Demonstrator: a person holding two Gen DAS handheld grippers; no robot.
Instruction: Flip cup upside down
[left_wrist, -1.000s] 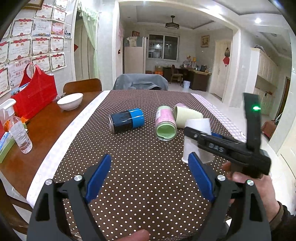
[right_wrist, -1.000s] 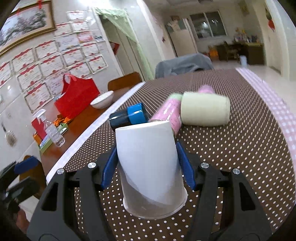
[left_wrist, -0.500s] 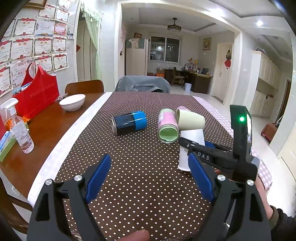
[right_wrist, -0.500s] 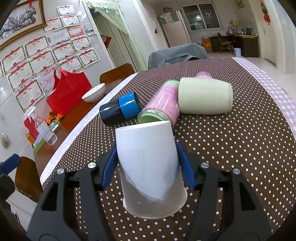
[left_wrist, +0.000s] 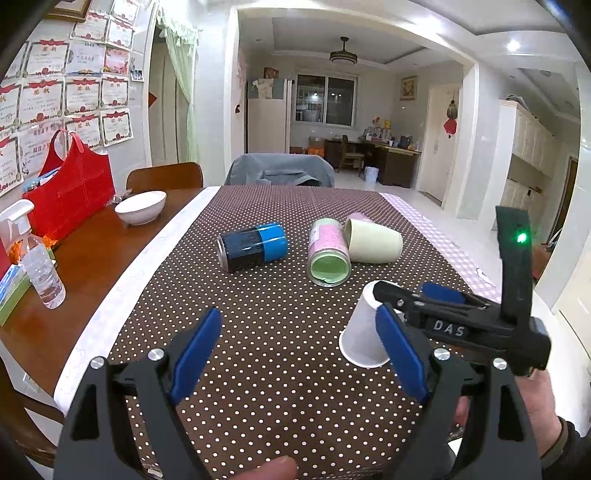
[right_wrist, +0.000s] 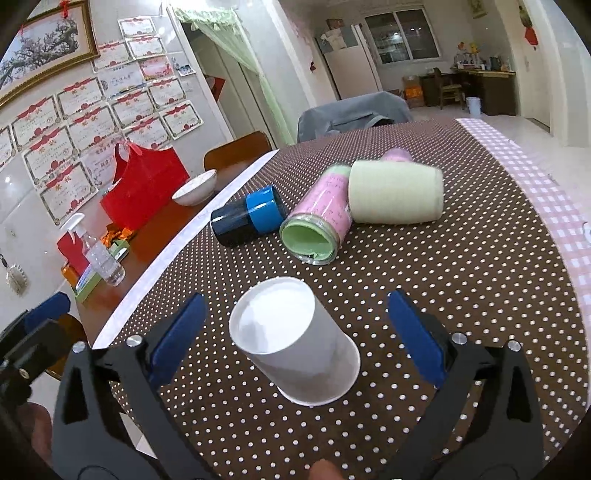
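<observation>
Left wrist view: the left gripper (left_wrist: 295, 350) hangs spread and empty at the bottom of the frame, while the white paper cup (left_wrist: 360, 332) sits mouth-down on the dotted tablecloth (left_wrist: 258, 369) at lower right, beside the right gripper (left_wrist: 413, 295). Right wrist view: the cup (right_wrist: 295, 343) stands centre-low, base up, between the parted jaws of the right gripper (right_wrist: 295, 334), neither pad touching it. It looks light, thin and crushable; a gentle pinch at mid-wall suits best.
</observation>
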